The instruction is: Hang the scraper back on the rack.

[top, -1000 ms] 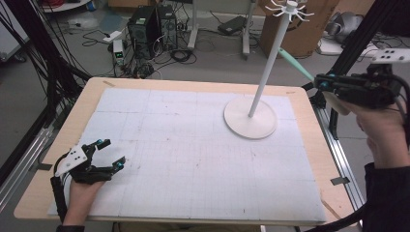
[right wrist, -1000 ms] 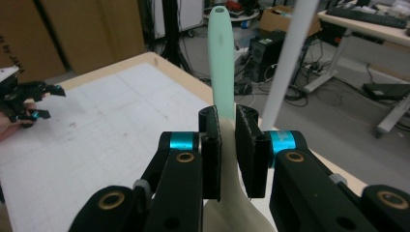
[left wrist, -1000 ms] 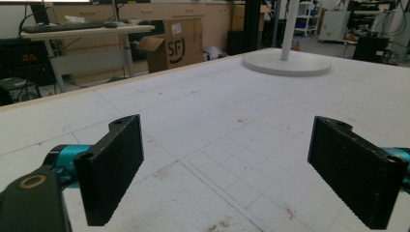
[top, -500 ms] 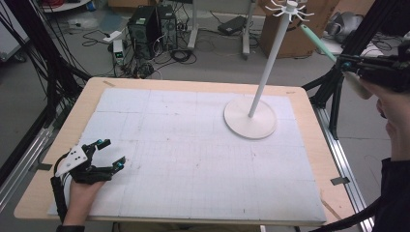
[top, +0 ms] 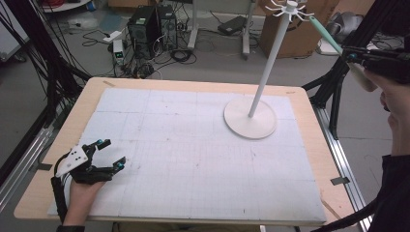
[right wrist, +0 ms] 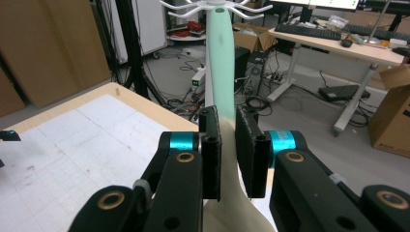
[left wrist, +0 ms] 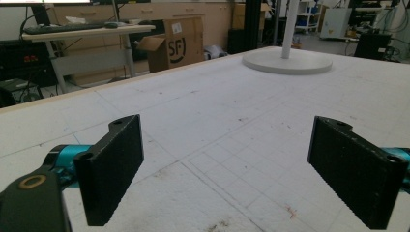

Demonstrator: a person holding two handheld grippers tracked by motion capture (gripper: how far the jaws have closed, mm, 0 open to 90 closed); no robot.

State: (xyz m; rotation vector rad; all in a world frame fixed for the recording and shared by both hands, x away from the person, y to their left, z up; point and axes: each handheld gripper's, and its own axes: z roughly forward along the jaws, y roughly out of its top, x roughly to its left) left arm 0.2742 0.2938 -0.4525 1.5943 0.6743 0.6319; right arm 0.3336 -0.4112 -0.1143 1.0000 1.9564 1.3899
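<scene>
A white hanging stand with a ring of hooks on top rises from a round base at the table's back right. My right gripper is held in the air to the right of the stand, shut on a utensil with a mint-green handle. The handle's tip points up at the hooks. In the right gripper view the gripper clamps the mint handle, whose tip sits just under the hooks. My left gripper rests open on the mat at the front left, empty.
A white gridded mat covers the wooden table. Beyond the far edge are a computer tower, cables and cardboard boxes on the floor. Black frame posts stand at the right side.
My right gripper has lifted the mint-handled utensil up and away, bringing its tip close to the stand's hooks. The left gripper has stayed still.
</scene>
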